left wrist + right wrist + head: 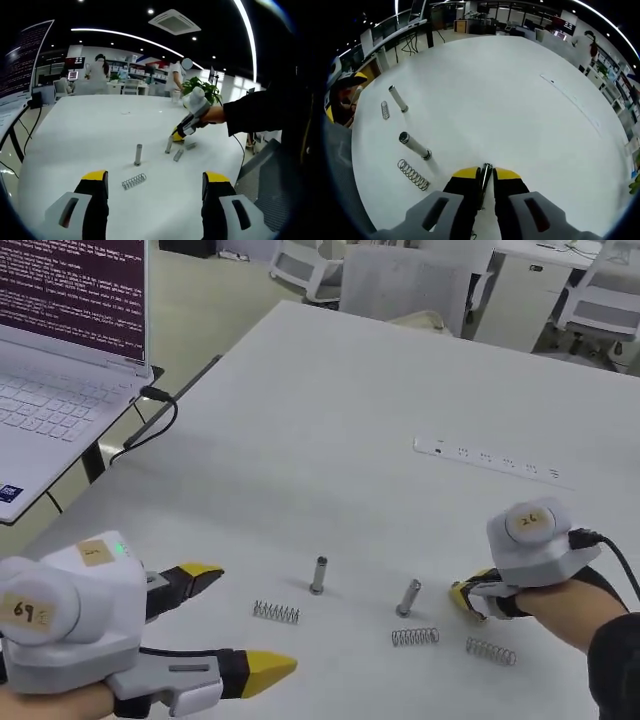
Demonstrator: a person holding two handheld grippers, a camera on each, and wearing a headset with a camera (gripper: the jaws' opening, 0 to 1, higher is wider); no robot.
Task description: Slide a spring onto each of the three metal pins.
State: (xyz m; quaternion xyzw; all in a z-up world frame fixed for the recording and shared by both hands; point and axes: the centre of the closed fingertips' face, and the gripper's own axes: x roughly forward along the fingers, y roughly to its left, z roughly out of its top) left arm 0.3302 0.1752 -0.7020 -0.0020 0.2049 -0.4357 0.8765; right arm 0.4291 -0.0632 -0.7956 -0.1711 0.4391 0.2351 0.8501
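Your right gripper (466,596) was pinched almost shut on a thin metal pin (485,176) down at the table (330,420) — the third, I'd judge. Left gripper (155,176) gaped wide, empty. Two pins (319,575) stood bare — the next move called for grabbing the nearest spring (276,612).

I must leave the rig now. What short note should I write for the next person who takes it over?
Left gripper: open, holding nothing, low over the table.
Right gripper: shut on a slim metal piece, apparently the third pin.
Left pin and right pin stand upright, both bare.
Left spring, middle spring and right spring lie flat nearby.
Done: no spring is on a pin yet.
Left: all three springs.
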